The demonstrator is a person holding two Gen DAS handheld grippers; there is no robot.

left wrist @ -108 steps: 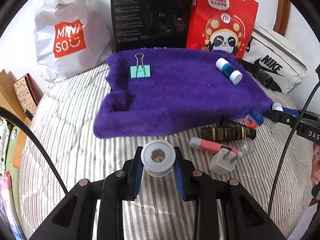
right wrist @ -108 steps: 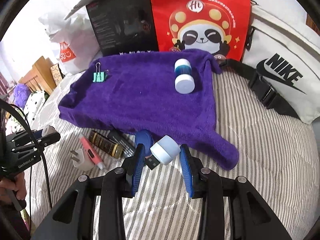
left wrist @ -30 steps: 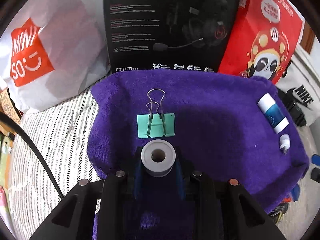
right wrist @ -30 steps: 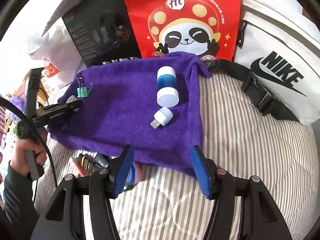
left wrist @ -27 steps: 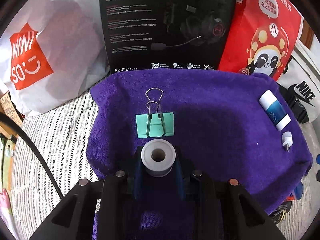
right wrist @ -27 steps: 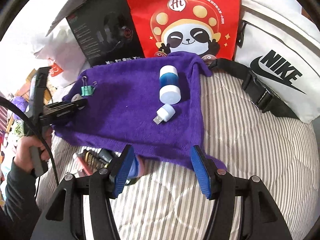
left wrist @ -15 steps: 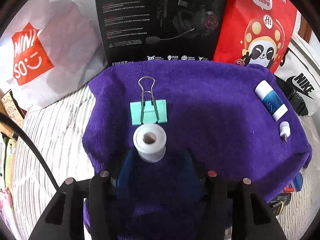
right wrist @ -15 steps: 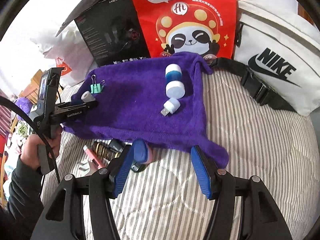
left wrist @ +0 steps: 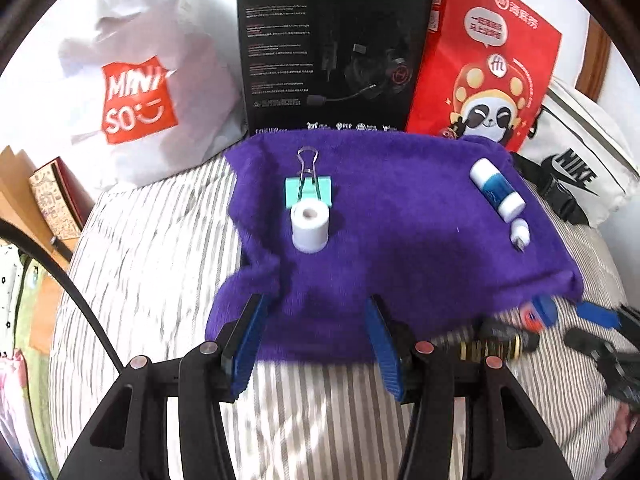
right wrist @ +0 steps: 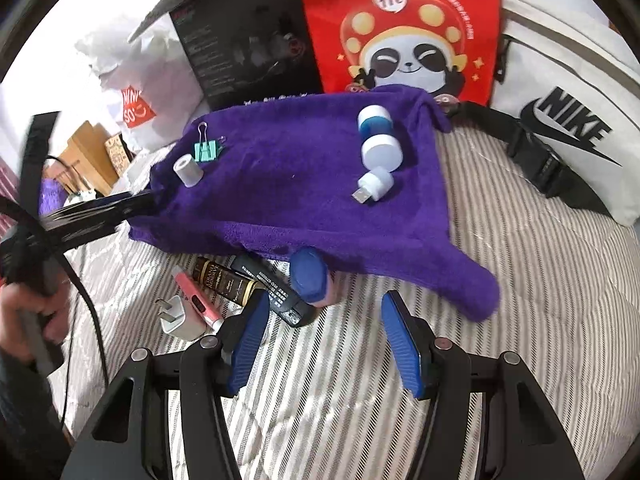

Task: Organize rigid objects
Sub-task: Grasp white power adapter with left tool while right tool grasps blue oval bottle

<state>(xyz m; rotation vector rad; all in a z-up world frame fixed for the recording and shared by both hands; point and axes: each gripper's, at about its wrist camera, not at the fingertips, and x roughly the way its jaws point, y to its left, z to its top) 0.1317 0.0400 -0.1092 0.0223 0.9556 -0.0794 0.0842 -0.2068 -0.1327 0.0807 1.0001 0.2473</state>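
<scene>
A purple towel (left wrist: 400, 264) carries a green binder clip (left wrist: 308, 191), a white roll (left wrist: 310, 229) standing just in front of it, a blue-and-white tube (left wrist: 497, 190) and a small white USB piece (left wrist: 520, 234). My left gripper (left wrist: 314, 304) is open and empty, back at the towel's near edge. In the right wrist view a blue-capped item (right wrist: 308, 276) lies at the towel's (right wrist: 280, 184) front edge, just ahead of my right gripper (right wrist: 325, 299). Its jaws are closing, and the pads do not touch the item.
Beside the blue-capped item lie a black-gold tube (right wrist: 224, 280), a black stick (right wrist: 276, 292), a pink pen (right wrist: 198, 300) and a white plug (right wrist: 178, 318). A Miniso bag (left wrist: 132, 100), black box (left wrist: 332, 52), red panda bag (left wrist: 488, 68) and Nike bag (right wrist: 572, 120) line the back.
My left gripper opened, left the white roll standing on the towel by the clip, and drew back. My right gripper drew back from the towel towards the blue-capped item and narrowed slightly.
</scene>
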